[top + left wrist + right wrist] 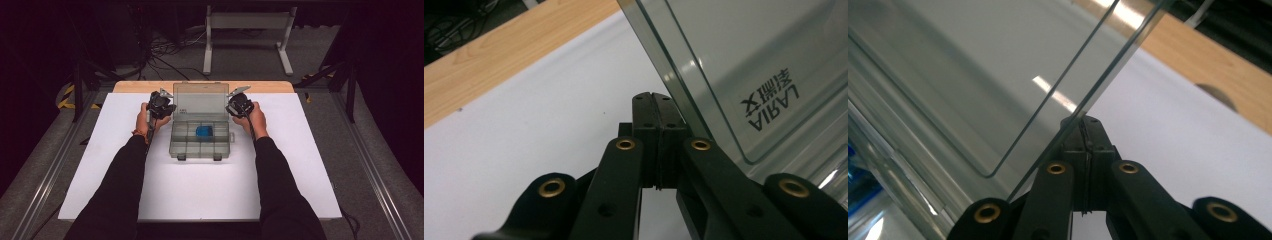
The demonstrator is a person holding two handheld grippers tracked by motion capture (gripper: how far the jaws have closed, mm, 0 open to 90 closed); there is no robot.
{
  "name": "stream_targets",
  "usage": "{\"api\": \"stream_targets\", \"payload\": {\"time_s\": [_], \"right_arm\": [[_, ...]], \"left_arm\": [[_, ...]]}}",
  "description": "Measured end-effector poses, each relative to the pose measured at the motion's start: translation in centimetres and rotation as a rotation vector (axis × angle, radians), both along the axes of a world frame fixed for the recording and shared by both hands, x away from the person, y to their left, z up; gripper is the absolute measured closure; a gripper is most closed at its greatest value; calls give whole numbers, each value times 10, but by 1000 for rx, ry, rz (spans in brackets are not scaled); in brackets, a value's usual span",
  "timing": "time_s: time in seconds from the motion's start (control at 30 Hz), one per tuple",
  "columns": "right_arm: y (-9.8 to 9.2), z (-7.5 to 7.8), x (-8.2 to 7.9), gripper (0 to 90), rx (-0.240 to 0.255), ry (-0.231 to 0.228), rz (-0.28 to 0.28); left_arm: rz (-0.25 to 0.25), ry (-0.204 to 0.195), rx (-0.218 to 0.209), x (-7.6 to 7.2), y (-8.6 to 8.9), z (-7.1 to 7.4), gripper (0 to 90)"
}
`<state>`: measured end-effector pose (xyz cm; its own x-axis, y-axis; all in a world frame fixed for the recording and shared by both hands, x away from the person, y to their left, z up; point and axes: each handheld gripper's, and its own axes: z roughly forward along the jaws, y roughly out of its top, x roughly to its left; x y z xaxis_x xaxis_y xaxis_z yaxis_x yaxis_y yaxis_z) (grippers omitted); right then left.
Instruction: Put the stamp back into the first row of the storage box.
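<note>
- Left gripper (656, 112): jaws pressed together, nothing between them; tips sit just beside the left edge of the upright lid (744, 65), contact looks likely but can't confirm.
- Right gripper (1084, 131): jaws also pressed flat together, empty; lid's right edge crosses right at its tips, seems touching or next to it.
- High view: left gripper (161, 105) and right gripper (239, 105) flank the lid (200, 100) at both sides, hands low on the table.
- Organizer box (200, 140): clear grey, divided tray, open, centred on the white table sheet (100, 165); blue item (205, 131) in a middle compartment.
- Judged step: steadying or tipping the lid with closed tips, likely to close it.
- Risk: uneven push from one side twists the lid or slides the whole box; closed tips have no grip, so they can slip off the thin edge and the lid drops hard.
- Risk: the front latches (181, 157) may not line up if the box skews.
- Room: wide open sheet in front and at both sides; the wooden strip (140, 86) and the table's far edge lie close behind the lid, so little slack that way.
</note>
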<state>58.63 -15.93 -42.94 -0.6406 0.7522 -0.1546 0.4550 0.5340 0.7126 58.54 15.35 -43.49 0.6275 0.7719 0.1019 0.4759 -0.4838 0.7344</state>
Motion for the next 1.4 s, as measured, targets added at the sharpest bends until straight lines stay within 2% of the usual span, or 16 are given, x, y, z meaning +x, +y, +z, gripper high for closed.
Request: {"api": "stream_targets", "payload": {"time_s": [0.1, 0.13, 0.27, 0.43, 0.47, 0.53, 1.03, 1.4], "right_arm": [[0, 6, -2, 900, -3, -23, -3], [-1, 8, -3, 900, 0, -34, 1], [-3, 17, -6, 900, 25, -66, -5], [-2, 24, -10, 900, 34, -91, 1], [-2, 26, -11, 900, 40, -95, 3], [-1, 28, -13, 900, 34, -103, 2], [-1, 43, -22, 900, 50, -147, 0], [-1, 54, -32, 900, 51, -176, 4]], "left_arm": [[5, -17, 1, -2, 0, 6, 897], [8, -20, -15, -2, 1, 10, 897], [11, -43, -27, -5, 1, 19, 897], [12, -67, -24, -9, 0, 27, 897], [16, -71, -35, -10, -1, 29, 897], [17, -77, -26, -11, -1, 31, 898], [34, -111, -46, -22, -1, 50, 897], [35, -139, -35, -32, 1, 64, 898]]}}
